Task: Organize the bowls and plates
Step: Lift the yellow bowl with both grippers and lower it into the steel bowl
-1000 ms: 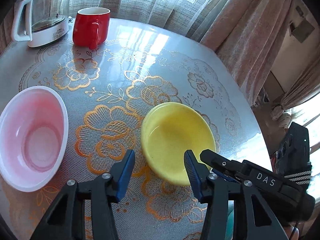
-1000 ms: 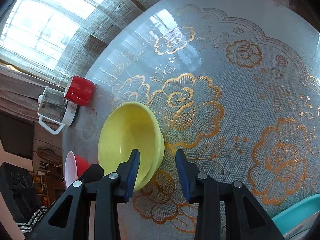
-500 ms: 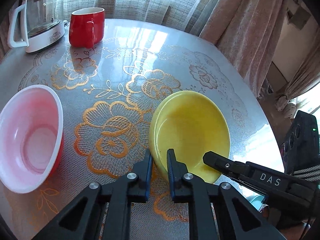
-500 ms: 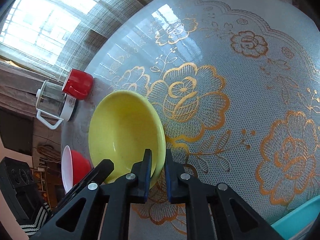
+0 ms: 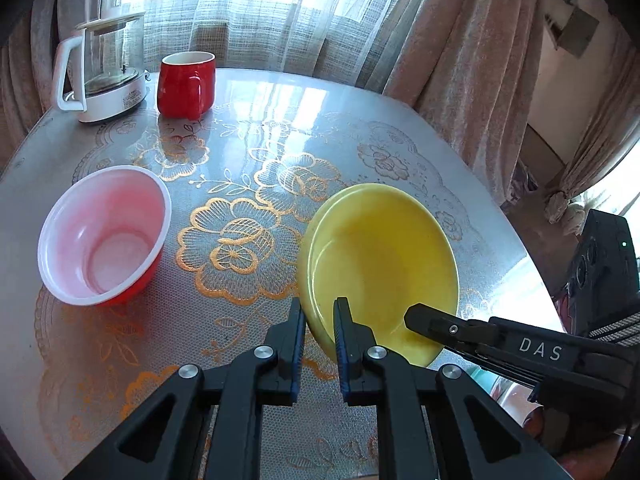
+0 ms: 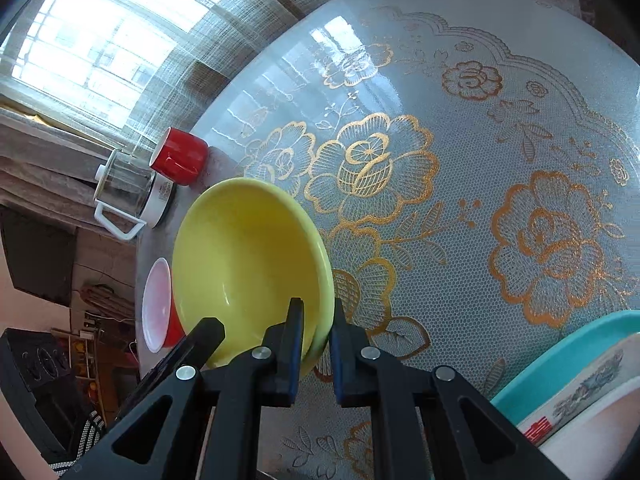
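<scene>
The round table (image 5: 400, 136), under a gold-flowered lace cover, runs out of frame at the near side in both wrist views, and its far rim sits close against the curtains (image 5: 440, 32); broad bare cloth lies open in the middle and toward the right in the right wrist view. A teal tray (image 6: 560, 354) is cut off at that view's lower right corner, its contents hard to make out. The yellow bowl (image 5: 380, 264), tilted with its far rim raised off the cloth, is clamped from two sides: the left gripper (image 5: 318, 332) is clenched on its near rim, and the right gripper (image 6: 316, 340) grasps the opposite rim. The red bowl with a white inside (image 5: 104, 236) stands apart to the left, half hidden behind the yellow one in the right wrist view. Glass kettle (image 5: 104, 68) and red mug (image 5: 186, 84) crowd the far edge.
</scene>
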A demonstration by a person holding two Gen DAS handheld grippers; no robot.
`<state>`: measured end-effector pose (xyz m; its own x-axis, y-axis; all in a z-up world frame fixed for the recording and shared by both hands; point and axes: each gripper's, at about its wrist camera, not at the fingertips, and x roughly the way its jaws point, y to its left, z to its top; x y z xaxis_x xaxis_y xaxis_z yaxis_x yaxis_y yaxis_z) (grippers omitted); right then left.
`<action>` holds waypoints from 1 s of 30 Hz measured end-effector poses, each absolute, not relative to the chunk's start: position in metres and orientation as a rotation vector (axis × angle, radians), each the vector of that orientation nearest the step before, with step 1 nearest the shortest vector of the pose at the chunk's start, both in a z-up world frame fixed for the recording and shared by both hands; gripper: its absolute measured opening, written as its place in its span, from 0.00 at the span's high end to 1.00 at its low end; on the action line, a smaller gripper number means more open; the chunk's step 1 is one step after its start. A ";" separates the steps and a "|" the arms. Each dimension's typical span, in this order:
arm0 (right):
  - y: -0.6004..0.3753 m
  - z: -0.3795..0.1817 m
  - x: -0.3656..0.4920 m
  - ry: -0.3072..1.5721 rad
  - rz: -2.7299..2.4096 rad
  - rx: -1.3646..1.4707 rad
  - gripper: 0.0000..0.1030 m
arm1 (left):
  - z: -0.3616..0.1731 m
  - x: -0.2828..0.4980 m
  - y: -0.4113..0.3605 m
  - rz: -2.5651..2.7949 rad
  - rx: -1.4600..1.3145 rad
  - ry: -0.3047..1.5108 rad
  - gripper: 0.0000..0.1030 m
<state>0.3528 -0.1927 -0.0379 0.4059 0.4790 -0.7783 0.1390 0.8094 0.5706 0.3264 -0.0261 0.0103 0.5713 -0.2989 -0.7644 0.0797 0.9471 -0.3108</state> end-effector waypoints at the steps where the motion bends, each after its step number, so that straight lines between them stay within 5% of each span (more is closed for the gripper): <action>1: -0.191 -0.034 0.349 1.145 0.234 0.612 0.88 | 0.013 0.321 -0.026 -0.226 -0.249 0.930 0.87; 30: -0.175 0.019 0.194 0.959 0.332 0.534 0.88 | 0.039 0.160 0.007 -0.229 -0.294 0.749 0.87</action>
